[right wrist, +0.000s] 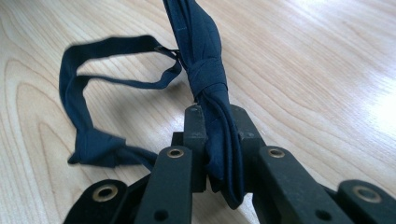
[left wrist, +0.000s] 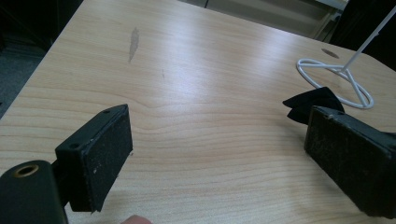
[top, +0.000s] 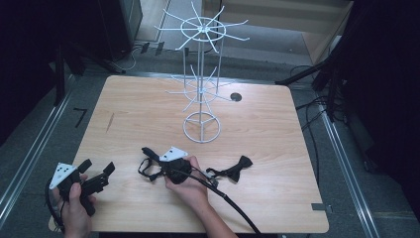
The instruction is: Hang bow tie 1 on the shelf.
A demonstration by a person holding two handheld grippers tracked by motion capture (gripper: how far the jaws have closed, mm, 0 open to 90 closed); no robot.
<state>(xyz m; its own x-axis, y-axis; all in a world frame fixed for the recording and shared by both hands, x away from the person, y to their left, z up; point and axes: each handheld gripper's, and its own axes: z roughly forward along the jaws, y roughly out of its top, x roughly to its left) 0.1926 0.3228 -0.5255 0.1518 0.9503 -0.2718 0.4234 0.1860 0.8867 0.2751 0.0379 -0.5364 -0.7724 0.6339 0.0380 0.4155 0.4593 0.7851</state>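
In the right gripper view a dark navy bow tie (right wrist: pixel 210 70) is clamped by one wing between the jaws of my right gripper (right wrist: pixel 217 123), which is shut on it. Its strap (right wrist: pixel 74 98) loops out to the left over the wood. From above, the right gripper (top: pixel 151 157) sits low at the table's front centre with the tie's strap (top: pixel 145 171) hanging under it. My left gripper (top: pixel 96 171) is at the front left corner, open and holding nothing; its pads (left wrist: pixel 109 149) stand wide apart. A second black bow tie (top: pixel 240 164) lies flat to the right of my right hand.
A white wire display rack (top: pixel 202 74) with two tiers of hooks stands on a ring base (top: pixel 201 128) at the table's centre back. The base ring (left wrist: pixel 336 79) and a dark cloth corner (left wrist: pixel 310 100) show beyond the left gripper's right jaw. A round cable hole (top: pixel 236 97) lies behind.
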